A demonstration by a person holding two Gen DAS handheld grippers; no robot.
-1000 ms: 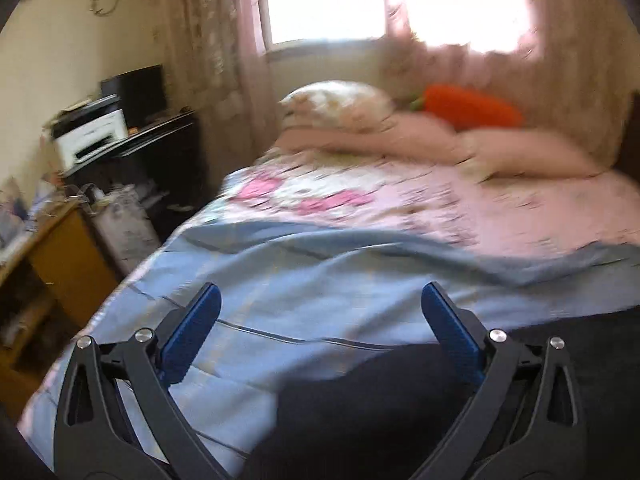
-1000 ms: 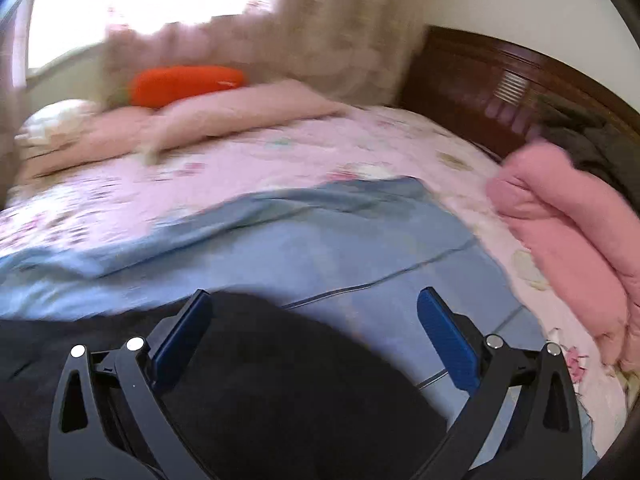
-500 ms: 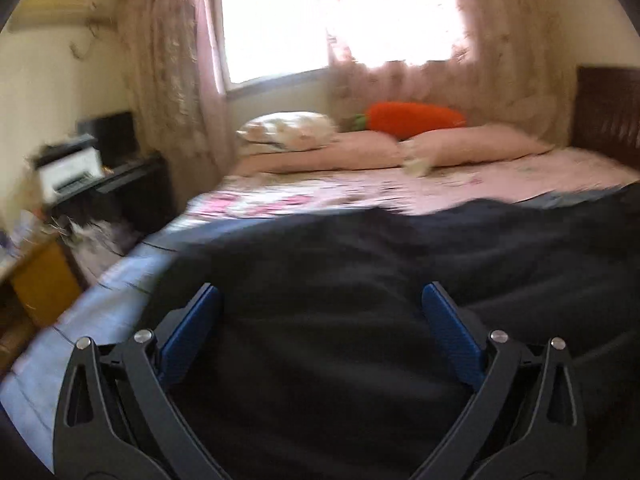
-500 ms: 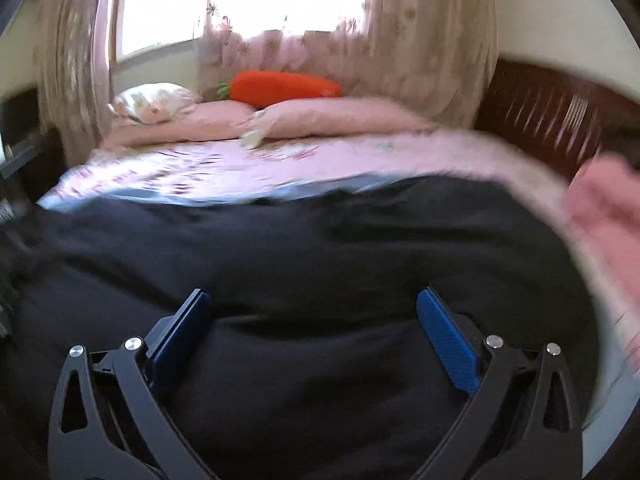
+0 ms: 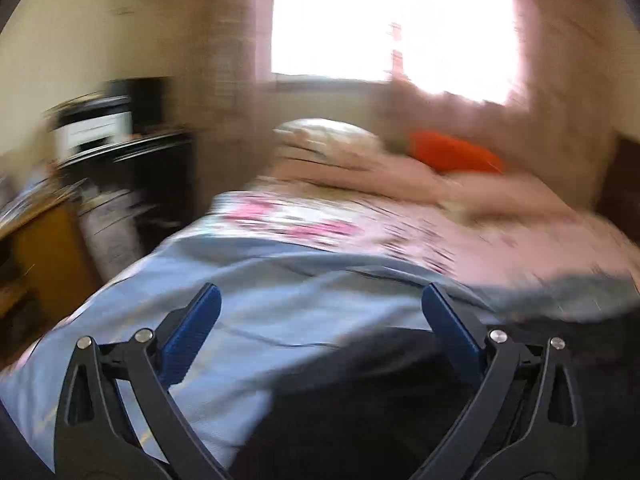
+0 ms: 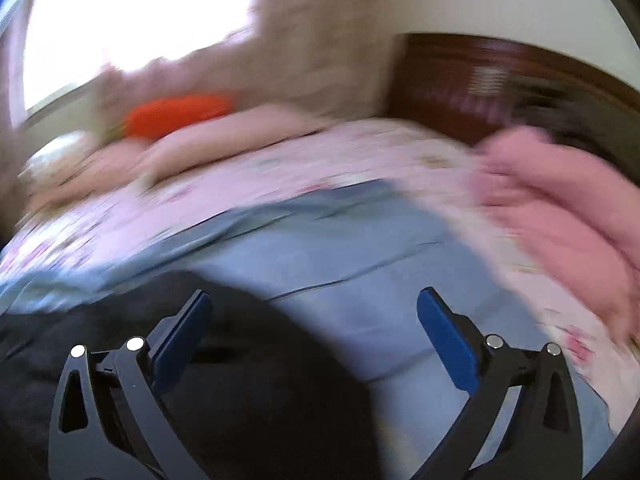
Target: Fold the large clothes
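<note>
Jaws of the left gripper stand spread wide with nothing between them, and those of the right gripper are spread just as wide and equally empty. Both views are smeared by motion blur. Directly beneath and between the left jaws lies the dark garment, a black mass spread on the bed; in the right wrist view the same dark garment sits under the left-hand jaw and reaches toward the middle, while the right-hand jaw hangs over the light blue sheet. Whether either gripper touches the cloth cannot be told. Ahead of the jaws the blue sheet gives way to a pink floral bedspread. To the right of the right jaws is a heaped pink blanket. Farther ahead lie pink pillows and an orange plush, then the curtained window. Far right stands a dark wooden headboard.
</note>
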